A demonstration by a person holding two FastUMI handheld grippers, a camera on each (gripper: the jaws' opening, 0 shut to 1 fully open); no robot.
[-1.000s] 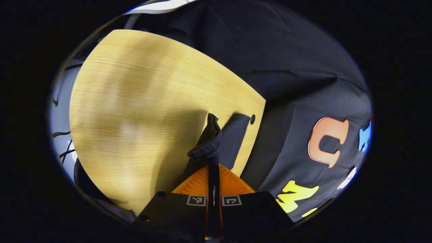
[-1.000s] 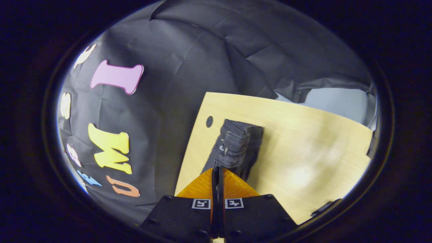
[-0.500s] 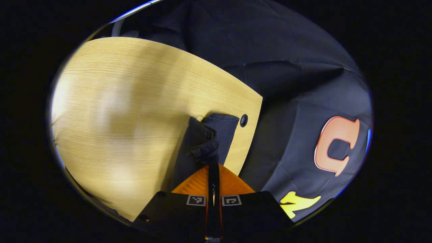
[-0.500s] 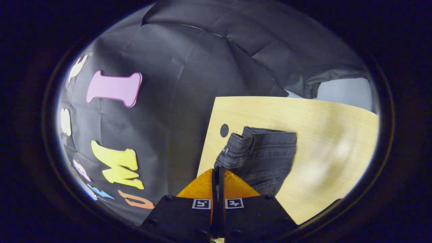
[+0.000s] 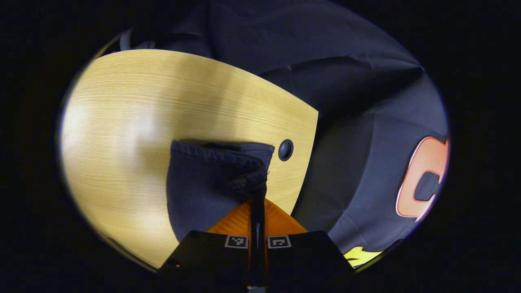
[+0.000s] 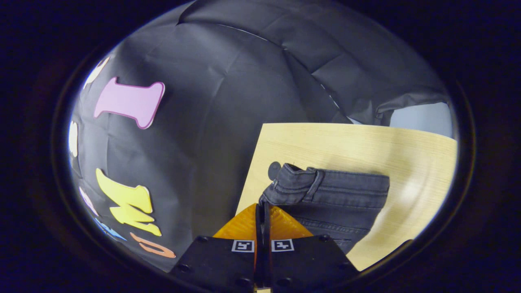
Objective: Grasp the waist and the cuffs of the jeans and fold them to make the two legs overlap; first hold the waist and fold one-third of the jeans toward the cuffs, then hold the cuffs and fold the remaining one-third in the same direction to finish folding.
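Since a second ago the jeans [image 5: 203, 183] spread wider in both views: what hung as a narrow bunched strip from each pair of tongs now shows as a broad dark panel over the table [image 5: 134, 122], and the waist edge has come nearer the round cable hole [image 5: 285, 149] by the table's corner.

In the left gripper view, the left tongs [image 5: 257, 203] have their orange fingers pressed together on a puckered fold of the dark denim, which bunches right at the fingertips. From there the cloth fans out to the left and down, with its top edge running level across the light wood. The cable hole sits just beside the upper right corner of the cloth, apart from it.

In the right gripper view, the right tongs [image 6: 262, 209] are likewise clamped on the jeans [image 6: 333, 199], here on the waistband (a belt loop and stitched seams are plain to see). The waistband stretches away to the right across the table [image 6: 346, 142], and its left end partly covers the cable hole [image 6: 273, 169]. Whether the panel rests flat on the wood or hangs slightly above it cannot be told. Black cloth wall [image 6: 228, 101] stands behind the table.
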